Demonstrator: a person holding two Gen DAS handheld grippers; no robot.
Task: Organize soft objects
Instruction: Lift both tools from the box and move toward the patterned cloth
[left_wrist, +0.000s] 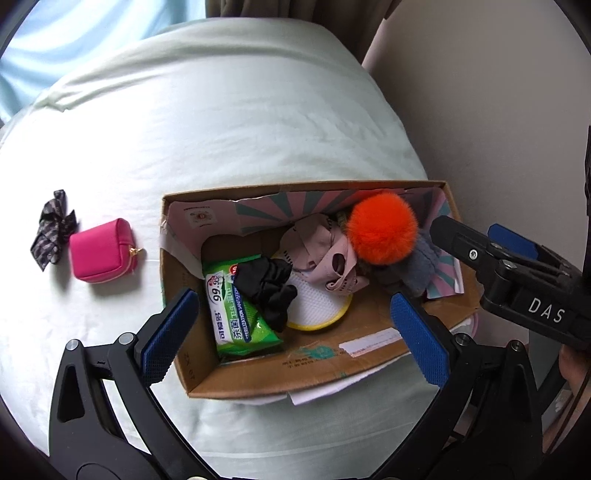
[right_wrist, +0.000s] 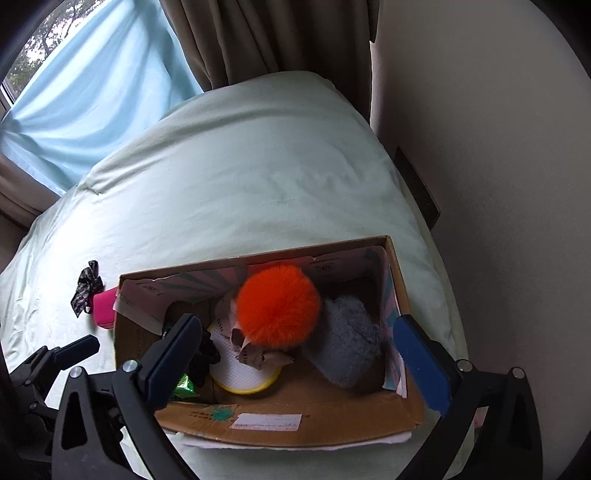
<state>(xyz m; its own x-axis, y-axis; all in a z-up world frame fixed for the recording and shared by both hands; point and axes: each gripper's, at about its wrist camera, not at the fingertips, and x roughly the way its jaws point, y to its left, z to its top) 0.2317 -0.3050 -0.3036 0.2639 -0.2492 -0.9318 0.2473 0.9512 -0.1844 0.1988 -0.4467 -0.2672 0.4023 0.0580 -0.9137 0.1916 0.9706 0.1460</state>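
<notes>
An open cardboard box (left_wrist: 295, 373) sits on the bed and holds an orange pom-pom (left_wrist: 382, 229), a grey fluffy item (right_wrist: 347, 339), a pink fabric piece (left_wrist: 332, 258), a black scrunchie (left_wrist: 269, 284), a green wipes pack (left_wrist: 240, 310) and a white-and-yellow round pad (left_wrist: 317, 306). A pink pouch (left_wrist: 103, 251) and a dark patterned bow (left_wrist: 53, 229) lie on the sheet left of the box. My left gripper (left_wrist: 291, 336) is open and empty above the box's near side. My right gripper (right_wrist: 295, 362) is open and empty over the box (right_wrist: 295, 424), just in front of the pom-pom (right_wrist: 277, 302).
The bed is covered in a pale green sheet (left_wrist: 221, 122). A wall (left_wrist: 498, 110) runs close along the right side. Brown and blue curtains (right_wrist: 110, 85) hang at the far end. The right gripper's body (left_wrist: 517, 280) shows at the right of the left wrist view.
</notes>
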